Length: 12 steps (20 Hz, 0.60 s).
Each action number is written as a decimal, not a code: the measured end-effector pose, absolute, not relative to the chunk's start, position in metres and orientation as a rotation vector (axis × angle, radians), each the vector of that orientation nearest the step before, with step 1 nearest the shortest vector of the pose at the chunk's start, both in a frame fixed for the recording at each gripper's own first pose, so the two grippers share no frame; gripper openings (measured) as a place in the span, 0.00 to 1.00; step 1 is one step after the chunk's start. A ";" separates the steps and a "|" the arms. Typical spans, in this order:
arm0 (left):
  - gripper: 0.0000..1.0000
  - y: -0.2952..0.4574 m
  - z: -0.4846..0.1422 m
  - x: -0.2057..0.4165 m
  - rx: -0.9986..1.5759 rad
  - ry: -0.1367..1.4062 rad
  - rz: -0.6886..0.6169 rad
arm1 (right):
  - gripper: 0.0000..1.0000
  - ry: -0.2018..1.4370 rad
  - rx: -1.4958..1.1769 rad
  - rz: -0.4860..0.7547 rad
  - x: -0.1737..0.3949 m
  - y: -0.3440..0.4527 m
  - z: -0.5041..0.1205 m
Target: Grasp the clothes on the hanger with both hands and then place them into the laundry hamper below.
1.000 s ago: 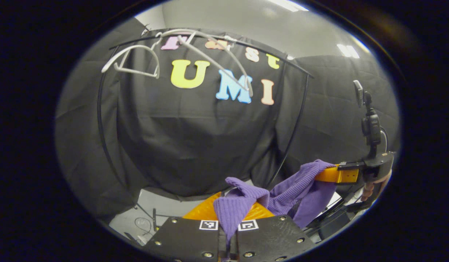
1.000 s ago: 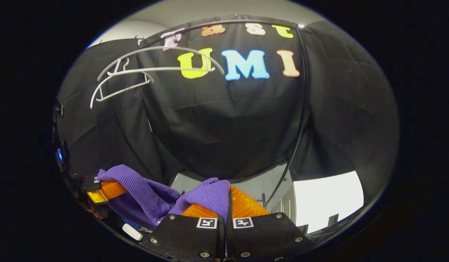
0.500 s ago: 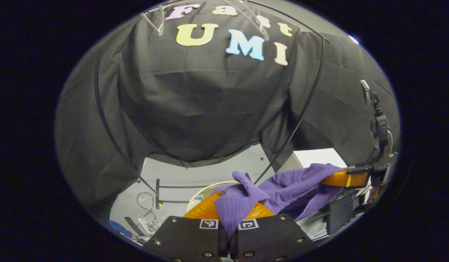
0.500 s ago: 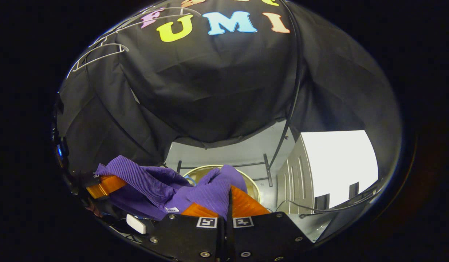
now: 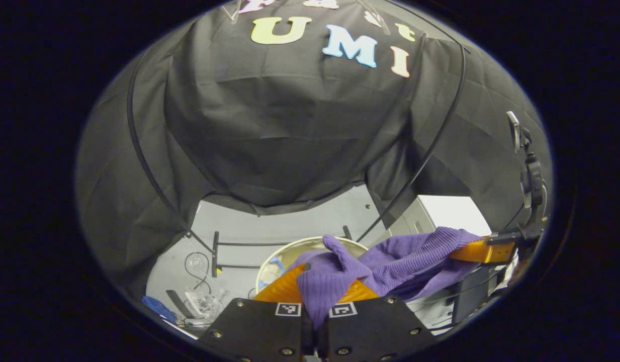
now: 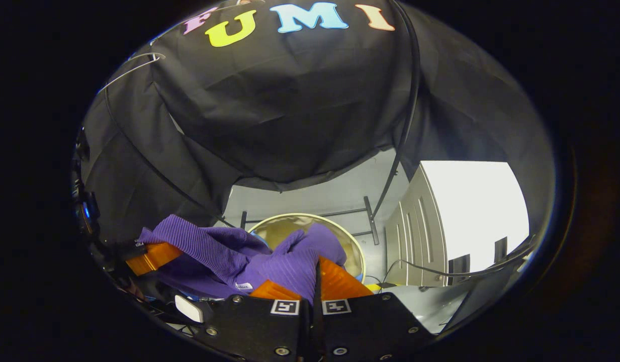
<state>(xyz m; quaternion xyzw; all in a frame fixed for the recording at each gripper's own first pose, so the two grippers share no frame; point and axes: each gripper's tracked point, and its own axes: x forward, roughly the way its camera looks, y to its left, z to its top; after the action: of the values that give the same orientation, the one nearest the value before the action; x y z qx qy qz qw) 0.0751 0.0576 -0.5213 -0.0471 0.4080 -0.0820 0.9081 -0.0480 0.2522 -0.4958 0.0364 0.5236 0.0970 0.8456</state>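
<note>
A purple ribbed knit garment (image 5: 390,259) stretches between both grippers, off the hanger. My left gripper (image 5: 324,289) is shut on one bunched end of it. My right gripper (image 6: 312,276) is shut on the other end (image 6: 289,261); the same gripper appears in the left gripper view at the far right (image 5: 483,250), with cloth draped over it. In the right gripper view the left gripper (image 6: 149,256) is at lower left. The round laundry hamper, with a pale rim (image 6: 310,217), stands on the floor below and just beyond the garment. A bare white hanger (image 6: 134,63) hangs high at upper left.
The rack's thin black poles (image 5: 139,151) and its floor bar (image 5: 269,245) frame the hamper. A white cabinet (image 6: 460,211) stands to the right. Cables and clear plastic litter (image 5: 199,301) lie on the grey floor to the hamper's left.
Both grippers have dropped and tilted downward with the garment held between them. The hamper and floor have come into sight, and the hangers have slid up to the top edge.
</note>
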 end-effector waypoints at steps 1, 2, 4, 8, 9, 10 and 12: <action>0.04 0.056 -0.521 0.074 -0.098 0.843 -0.169 | 0.03 1.110 0.081 0.203 -0.048 0.250 -0.497; 0.05 0.053 -0.520 0.075 -0.102 0.843 -0.170 | 0.02 1.114 0.083 0.199 -0.048 0.248 -0.498; 0.05 0.050 -0.519 0.073 -0.099 0.846 -0.156 | 0.03 1.118 0.080 0.189 -0.047 0.242 -0.498; 0.06 0.047 -0.519 0.071 -0.100 0.844 -0.143 | 0.04 1.125 0.069 0.194 -0.046 0.237 -0.498; 0.10 0.046 -0.520 0.071 -0.104 0.847 -0.142 | 0.05 1.129 0.067 0.198 -0.047 0.237 -0.499; 0.06 0.045 -0.520 0.072 -0.104 0.848 -0.139 | 0.05 1.131 0.067 0.199 -0.049 0.236 -0.500; 0.05 0.047 -0.522 0.070 -0.100 0.850 -0.130 | 0.05 1.143 0.070 0.203 -0.053 0.238 -0.499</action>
<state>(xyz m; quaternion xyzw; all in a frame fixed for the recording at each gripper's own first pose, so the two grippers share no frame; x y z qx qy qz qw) 0.0701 0.0470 -0.5216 -0.0483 0.4120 -0.0632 0.9077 -0.0532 0.2384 -0.4990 0.0332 0.5400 0.0960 0.8355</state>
